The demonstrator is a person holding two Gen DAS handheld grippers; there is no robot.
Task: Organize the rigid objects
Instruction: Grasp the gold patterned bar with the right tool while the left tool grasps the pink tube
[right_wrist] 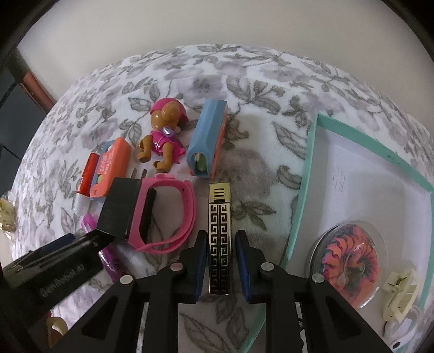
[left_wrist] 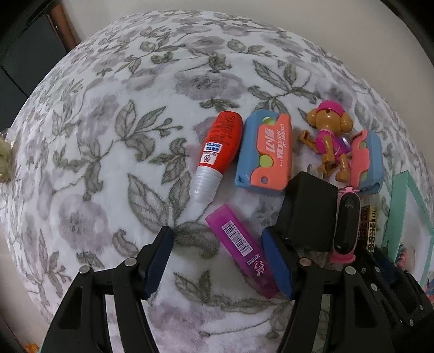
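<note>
Two hand-held grippers point down at a floral fleece blanket [left_wrist: 108,135]. Nearest, the right gripper [right_wrist: 220,267] straddles a gold-and-black patterned lighter [right_wrist: 219,239], jaws narrow but not pressing. The left gripper [left_wrist: 219,260], spread, straddles a translucent purple rectangular case [left_wrist: 241,249]. Farther off lies a brown toy dog in pink [right_wrist: 162,135].

This is looking like a home. A soft blanket [left_wrist: 114,141] with a grey flower print is covering the surface, and a toy dog [right_wrist: 162,135], a pink watch [right_wrist: 165,214] and a glue bottle [left_wrist: 219,152] are lying on it, beside a plain pale wall [right_wrist: 217,24].
</note>
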